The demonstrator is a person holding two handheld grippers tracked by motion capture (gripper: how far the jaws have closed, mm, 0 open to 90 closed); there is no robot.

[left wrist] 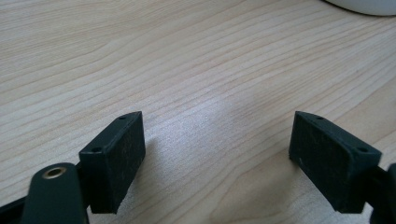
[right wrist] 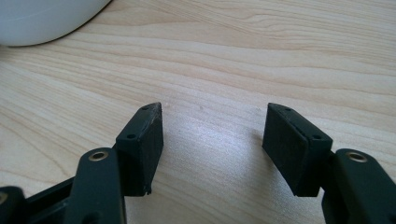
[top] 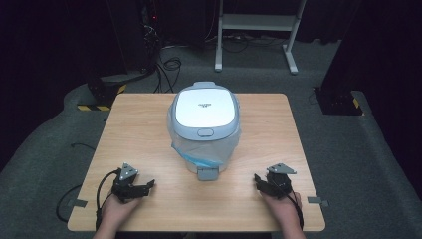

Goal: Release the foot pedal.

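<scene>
Both grippers, left (top: 148, 187) and right (top: 258, 180), rest agape, flanking the bin (top: 204, 130).

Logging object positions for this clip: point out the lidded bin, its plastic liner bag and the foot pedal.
White lidded bin (top: 204, 108), high view, lid top.
Translucent plastic liner bag (top: 219, 149), high view, front fold.
Grey foot pedal (top: 207, 173), high view, pedal face.

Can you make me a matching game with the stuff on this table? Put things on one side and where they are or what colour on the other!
Things:
1. bin lid
2. plastic liner bag
3. left gripper
4. right gripper

Descriptions:
A. near table edge, left of the bin, jaws open
B. white, shut on top of the bin
C. clear with blue, hanging around the bin
D. near table edge, right of the bin, jaws open

Pairs: 1-B, 2-C, 3-A, 4-D
</scene>
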